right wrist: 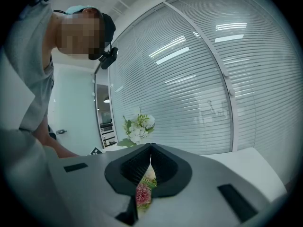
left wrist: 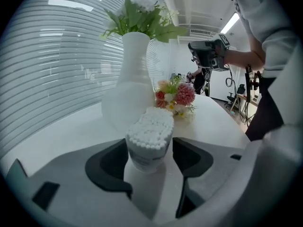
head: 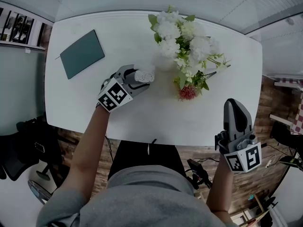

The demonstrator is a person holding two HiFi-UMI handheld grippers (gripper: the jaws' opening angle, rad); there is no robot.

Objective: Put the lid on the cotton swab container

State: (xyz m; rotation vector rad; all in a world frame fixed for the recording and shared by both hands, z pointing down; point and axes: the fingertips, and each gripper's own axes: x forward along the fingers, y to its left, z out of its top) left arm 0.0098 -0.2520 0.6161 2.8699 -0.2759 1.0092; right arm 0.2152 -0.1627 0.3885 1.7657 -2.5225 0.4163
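An uncovered cotton swab container (head: 145, 74), its top packed with white swab heads, stands upright on the white table (head: 142, 115). My left gripper (head: 138, 79) is open around it. In the left gripper view the container (left wrist: 149, 138) sits between the two dark pads (left wrist: 106, 167), with a small gap on each side. My right gripper (head: 233, 104) hovers off the table's front right edge. Its jaws are shut with nothing between them, and in the right gripper view (right wrist: 150, 151) they meet at the tips. No lid shows in any view.
A white vase (left wrist: 130, 89) of white flowers (head: 184, 32) stands just behind the container, with a red flower (head: 188, 92) lying by it. A dark green notebook (head: 83, 53) lies at the table's back left. Window blinds run behind the table.
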